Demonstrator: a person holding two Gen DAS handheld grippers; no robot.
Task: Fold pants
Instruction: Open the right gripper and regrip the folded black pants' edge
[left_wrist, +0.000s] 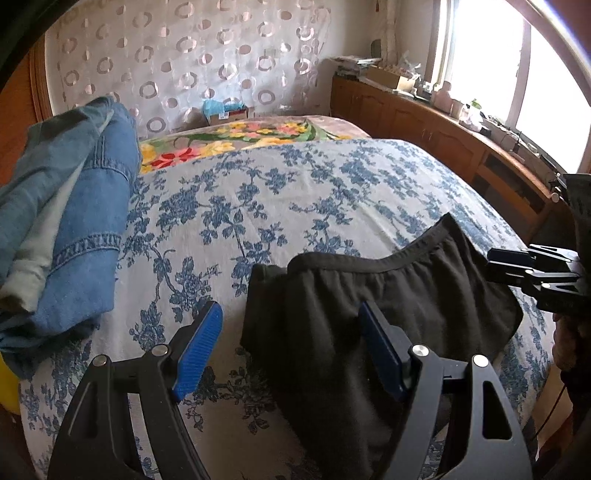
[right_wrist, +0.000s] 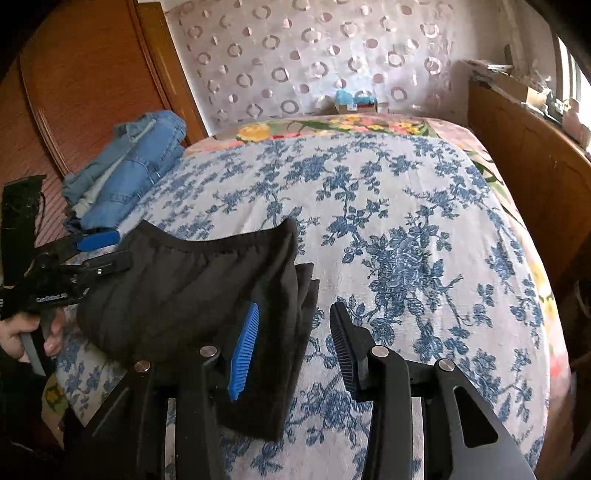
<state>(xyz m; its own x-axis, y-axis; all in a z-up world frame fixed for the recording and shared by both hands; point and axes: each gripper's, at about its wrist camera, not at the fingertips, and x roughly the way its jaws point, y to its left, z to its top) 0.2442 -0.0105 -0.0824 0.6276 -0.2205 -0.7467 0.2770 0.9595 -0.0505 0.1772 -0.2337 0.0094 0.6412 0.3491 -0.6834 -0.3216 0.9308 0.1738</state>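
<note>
Pants (left_wrist: 388, 295) folded, lying near the front edge of the bed (left_wrist: 295, 192), both grippers released.

Treat the black pants as soft, light and limp: the fabric sags and slides over itself, so take hold at the gathered waistband or at a stacked fold edge, never mid-panel. The bundle sits well apart from the denim pile (left_wrist: 74, 221) at the bed's left side. Your left gripper (left_wrist: 291, 347) stands wide open, one blue pad over bare bedspread, the other over the pants' left edge; nothing is clamped. Your right gripper (right_wrist: 295, 347) is partly open at the pants' right edge, its blue pad against the folded layers, the other over bedspread; it holds nothing.
</note>
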